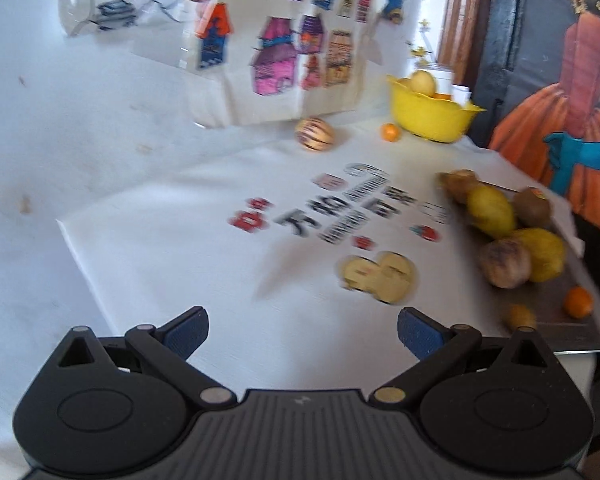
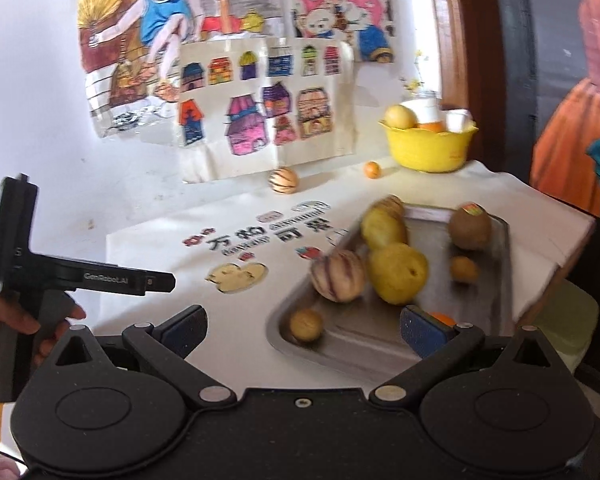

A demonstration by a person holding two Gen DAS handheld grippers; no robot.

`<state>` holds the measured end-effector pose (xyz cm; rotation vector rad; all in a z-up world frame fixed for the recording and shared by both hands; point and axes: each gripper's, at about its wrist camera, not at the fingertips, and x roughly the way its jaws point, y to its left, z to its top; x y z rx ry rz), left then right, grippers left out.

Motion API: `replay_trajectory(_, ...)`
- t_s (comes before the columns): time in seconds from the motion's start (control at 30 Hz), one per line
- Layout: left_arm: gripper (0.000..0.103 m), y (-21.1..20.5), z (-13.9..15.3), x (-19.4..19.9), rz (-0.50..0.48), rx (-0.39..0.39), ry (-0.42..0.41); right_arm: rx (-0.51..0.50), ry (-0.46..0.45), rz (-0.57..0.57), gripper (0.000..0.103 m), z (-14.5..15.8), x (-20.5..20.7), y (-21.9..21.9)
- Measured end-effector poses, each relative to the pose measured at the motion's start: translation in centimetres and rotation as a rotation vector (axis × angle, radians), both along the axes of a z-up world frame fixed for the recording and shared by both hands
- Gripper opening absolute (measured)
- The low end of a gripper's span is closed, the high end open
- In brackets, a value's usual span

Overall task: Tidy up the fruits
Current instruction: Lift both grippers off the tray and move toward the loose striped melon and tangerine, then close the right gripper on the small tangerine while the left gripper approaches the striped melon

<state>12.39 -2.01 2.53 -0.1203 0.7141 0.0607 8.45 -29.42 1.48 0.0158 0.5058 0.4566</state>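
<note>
A metal tray (image 2: pixel 364 354) on the white printed cloth holds several fruits: a striped melon (image 2: pixel 338 276), two yellow fruits (image 2: pixel 398 274), a kiwi (image 2: pixel 470 228) and small orange ones. My right gripper (image 2: pixel 304 332) hovers over the tray's near corner, jaws wide open and empty. An orange (image 2: pixel 442 318) peeks out behind its right finger. My left gripper (image 1: pixel 303 332) is open and empty above the cloth, left of the tray (image 1: pixel 560 332). A yellow bowl (image 2: pixel 428 148) at the back holds a pear-like fruit. A striped fruit (image 2: pixel 284 180) and a small orange (image 2: pixel 372 169) lie loose in front of it.
A hand holds the left gripper (image 2: pixel 164 280) at the left of the right wrist view. Children's drawings (image 2: pixel 260 112) lean against the white wall behind the cloth. White cups (image 2: pixel 456 120) stand in the bowl. The table's edge runs close along the tray's right side.
</note>
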Motion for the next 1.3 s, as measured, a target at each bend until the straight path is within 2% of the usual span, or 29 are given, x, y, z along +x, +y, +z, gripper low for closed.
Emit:
replay_trajectory(0.27, 0.103, 3.6, 3.0, 2.8, 0.037, 0.022, -0.028, -0.036, -0.012, 0.087, 0.102, 6.3, 4.2, 2.5)
replay_trajectory(0.43, 0.103, 4.7, 5.8, 5.5, 0.044, 0.044, -0.080, -0.038, -0.044, 0.147, 0.102, 10.8, 6.8, 4.7)
replay_trajectory(0.57, 0.103, 4.4, 7.0, 8.4, 0.044, 0.077, -0.111, -0.037, -0.071, 0.140, 0.102, 13.6, 10.1, 6.0)
replay_trajectory(0.7, 0.103, 3.3, 6.9, 11.2, 0.023, 0.087, -0.152, -0.054, -0.069, 0.102, 0.102, 14.7, 15.0, 6.9)
replay_trajectory(0.83, 0.103, 2.1, 5.7, 14.4, -0.028, 0.100, -0.168, -0.104, -0.071, 0.061, 0.102, 14.4, 19.8, 7.7)
replay_trajectory(0.97, 0.103, 1.5, 4.1, 17.6, -0.032, 0.094, -0.192, -0.125, -0.058, 0.027, 0.102, 12.9, 25.1, 8.4)
replay_trajectory(1.13, 0.103, 1.3, 1.7, 21.9, -0.033, 0.035, -0.175, -0.054, -0.018, 0.018, 0.102, 8.7, 32.0, 8.2)
replay_trajectory(1.3, 0.103, 1.2, -0.8, 25.3, -0.031, 0.014, -0.144, -0.062, 0.012, 0.000, 0.102, 4.5, 37.6, 8.4)
